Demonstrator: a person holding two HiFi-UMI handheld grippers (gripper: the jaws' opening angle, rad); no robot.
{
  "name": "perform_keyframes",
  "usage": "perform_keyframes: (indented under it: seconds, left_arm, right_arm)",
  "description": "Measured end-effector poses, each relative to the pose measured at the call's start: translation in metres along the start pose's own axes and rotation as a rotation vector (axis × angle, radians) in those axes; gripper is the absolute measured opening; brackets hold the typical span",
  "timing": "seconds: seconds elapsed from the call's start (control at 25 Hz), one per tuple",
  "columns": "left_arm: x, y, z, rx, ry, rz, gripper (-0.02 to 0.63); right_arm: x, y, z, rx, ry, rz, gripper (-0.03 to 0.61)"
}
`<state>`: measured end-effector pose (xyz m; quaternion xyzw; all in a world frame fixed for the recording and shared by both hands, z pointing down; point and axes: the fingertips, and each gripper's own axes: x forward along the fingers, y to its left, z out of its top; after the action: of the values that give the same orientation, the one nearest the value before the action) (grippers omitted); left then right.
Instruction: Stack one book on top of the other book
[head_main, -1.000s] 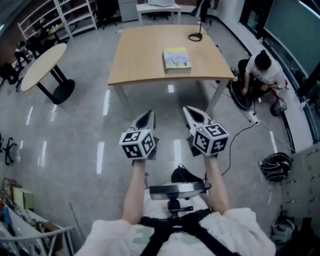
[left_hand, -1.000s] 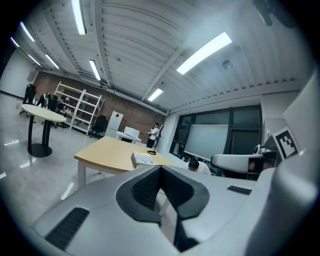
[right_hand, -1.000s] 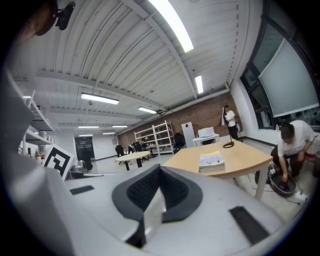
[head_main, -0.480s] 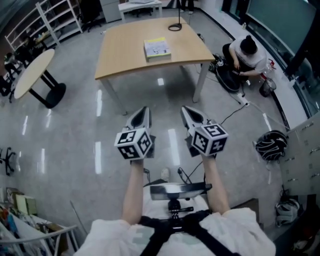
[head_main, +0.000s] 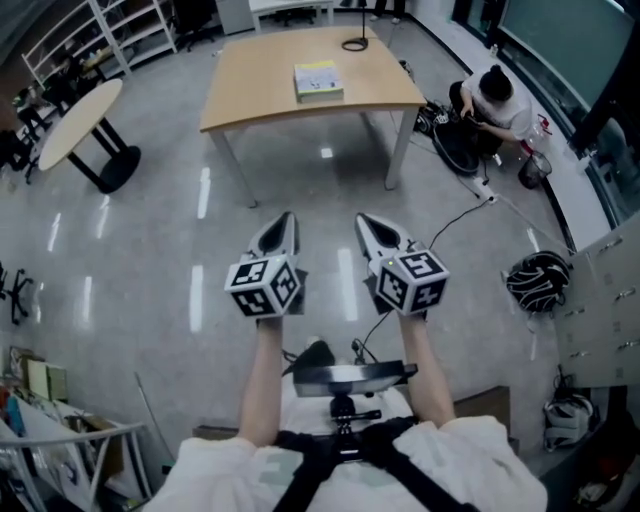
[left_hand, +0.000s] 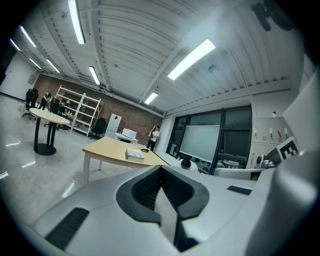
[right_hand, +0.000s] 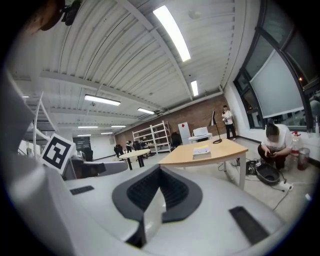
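Note:
The books lie as one low pile with a yellow and white cover on a light wooden table, far ahead of me across the floor. The same pile of books shows small in the left gripper view, and the books show again in the right gripper view. My left gripper and right gripper are held side by side over the grey floor, well short of the table. Both are shut with nothing between their jaws. Both point towards the table.
A black ring-shaped thing lies on the table's far end. A round table and shelves stand at the left. A person crouches right of the table. A cable runs over the floor, and a helmet lies beside cabinets.
The table and books have drawn away towards the top of the head view and look smaller. Both grippers have moved back with me and stayed shut, side by side.

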<state>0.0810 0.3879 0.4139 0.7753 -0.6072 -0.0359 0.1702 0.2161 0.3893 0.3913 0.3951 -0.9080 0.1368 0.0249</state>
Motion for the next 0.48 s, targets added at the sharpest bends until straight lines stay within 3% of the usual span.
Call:
perform_keyframes:
  seconds: [0.48]
  left_arm:
    - [-0.012, 0.009, 0.014, 0.034, -0.005, -0.044, 0.014]
  right_arm:
    - [0.012, 0.037, 0.009, -0.062, -0.014, 0.009, -0.002]
